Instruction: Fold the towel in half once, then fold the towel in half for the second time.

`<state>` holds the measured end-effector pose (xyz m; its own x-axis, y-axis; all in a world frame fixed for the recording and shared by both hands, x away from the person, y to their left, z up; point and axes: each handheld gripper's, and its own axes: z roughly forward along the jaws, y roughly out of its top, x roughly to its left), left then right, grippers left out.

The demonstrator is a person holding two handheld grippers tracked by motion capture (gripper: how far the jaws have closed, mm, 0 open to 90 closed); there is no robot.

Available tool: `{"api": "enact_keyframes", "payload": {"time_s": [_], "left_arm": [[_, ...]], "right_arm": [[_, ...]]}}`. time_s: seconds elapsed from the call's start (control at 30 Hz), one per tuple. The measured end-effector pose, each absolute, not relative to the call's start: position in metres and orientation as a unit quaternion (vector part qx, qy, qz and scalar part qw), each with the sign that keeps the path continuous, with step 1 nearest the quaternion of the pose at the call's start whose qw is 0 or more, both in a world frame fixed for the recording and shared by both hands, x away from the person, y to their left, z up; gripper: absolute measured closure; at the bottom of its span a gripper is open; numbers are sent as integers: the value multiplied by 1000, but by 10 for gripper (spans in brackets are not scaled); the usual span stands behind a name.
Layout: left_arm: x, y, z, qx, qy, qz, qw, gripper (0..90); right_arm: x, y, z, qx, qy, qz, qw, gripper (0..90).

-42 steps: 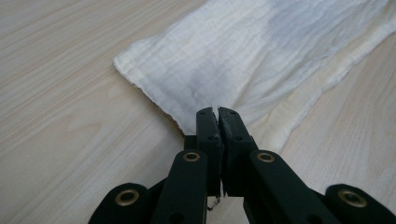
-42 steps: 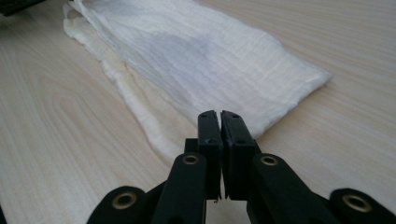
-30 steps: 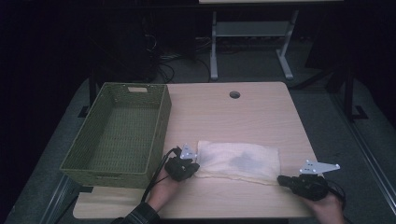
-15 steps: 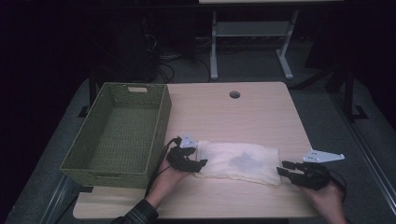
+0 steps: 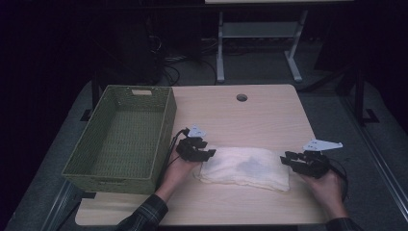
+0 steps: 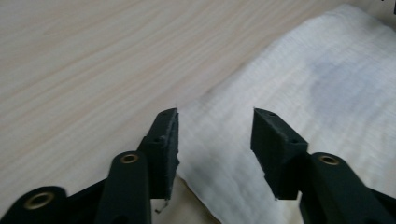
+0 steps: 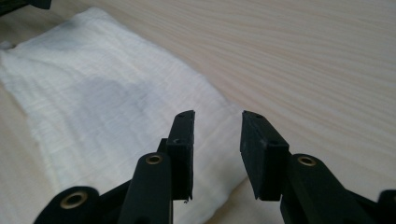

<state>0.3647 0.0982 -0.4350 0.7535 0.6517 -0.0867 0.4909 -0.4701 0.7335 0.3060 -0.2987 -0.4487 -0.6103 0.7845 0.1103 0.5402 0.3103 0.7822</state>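
Fingers on both sides are parted with nothing between them yet. Left gripper (image 5: 204, 154) sits at the left end of the folded white cloth (image 5: 245, 167); in the left gripper view its fingers (image 6: 164, 144) straddle the cloth's near corner edge, one over bare worktop (image 5: 250, 115), the other over fabric. Right gripper (image 5: 287, 159) is at the right end; in the right gripper view its fingers (image 7: 182, 149) hang over the cloth's corner, gap narrower than the left's.

Cloth lies flat on the worktop near the front edge, long side across, just right of the green basket (image 5: 122, 137), apart from it. Grey patch in the middle, probably damp or a stain, hard to say in this light.

Step in hand looks like a two-ended pinch on the cloth. To do it well:
- Drop each lower finger flat to the worktop and slide it under the edge, don't stab down on top.
- Bite all folded layers, not just the top one, or it'll unfold on the lift.
- Close both sides together, at matching depth from the ends.
- Lift level, keep light tension so the middle doesn't sag.
- If it's headed for the basket, clear the near wall before moving left.
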Motion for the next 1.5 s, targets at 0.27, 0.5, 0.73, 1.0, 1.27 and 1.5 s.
{"api": "enact_keyframes", "payload": {"time_s": [0.27, 0.5, 0.73, 1.0, 1.27, 1.5], "left_arm": [[386, 99, -445, 844, 356, 116, 385, 525], [398, 100, -454, 845, 366, 113, 374, 528], [400, 94, -463, 859, 361, 120, 342, 587], [399, 91, -464, 867, 348, 113, 338, 706], [398, 91, -461, 867, 352, 105, 337, 864], [392, 100, -446, 843, 367, 107, 378, 865]], "right_arm": [[333, -304, -456, 437, 786, 408, 155, 670], [348, -309, -464, 453, 782, 399, 153, 679], [350, -310, -474, 460, 790, 382, 136, 684], [348, -309, -477, 448, 798, 381, 129, 767], [348, -307, -476, 444, 802, 376, 135, 878], [363, -311, -469, 452, 790, 382, 162, 881]]}}
